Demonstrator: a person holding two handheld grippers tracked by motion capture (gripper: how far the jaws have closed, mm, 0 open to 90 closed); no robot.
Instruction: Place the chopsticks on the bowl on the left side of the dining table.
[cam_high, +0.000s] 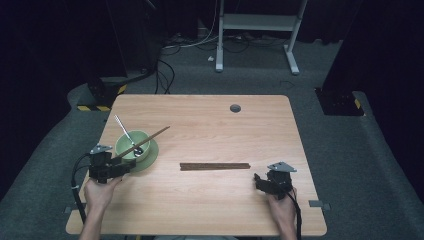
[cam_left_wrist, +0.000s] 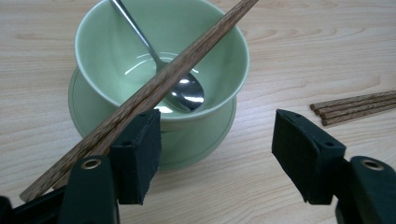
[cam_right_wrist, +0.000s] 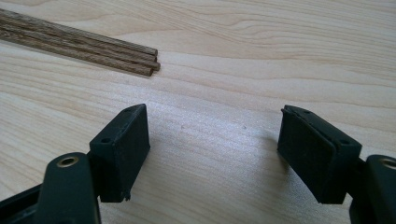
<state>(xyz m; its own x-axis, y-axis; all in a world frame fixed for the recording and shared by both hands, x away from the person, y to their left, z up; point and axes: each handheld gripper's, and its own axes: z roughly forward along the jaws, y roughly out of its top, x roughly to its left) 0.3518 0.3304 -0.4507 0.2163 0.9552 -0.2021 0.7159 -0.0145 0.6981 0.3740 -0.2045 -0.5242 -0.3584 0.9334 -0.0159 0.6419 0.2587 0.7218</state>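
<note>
The left gripper (cam_left_wrist: 217, 154) has its jaws spread wide with nothing between them, just in front of the pale green bowl (cam_left_wrist: 112, 51). A pair of dark brown wooden chopsticks (cam_left_wrist: 154, 91) lies slanted across the bowl's rim, its near end beside the left jaw. A steel spoon (cam_left_wrist: 180, 86) rests inside the bowl, which stands on a matching green saucer (cam_left_wrist: 205, 140). The right gripper (cam_right_wrist: 212, 156) hovers with jaws apart over the light wooden table (cam_high: 210, 200). More chopsticks (cam_high: 215, 166) lie bundled mid-table. Grey carpet and cables lie beyond.
</note>
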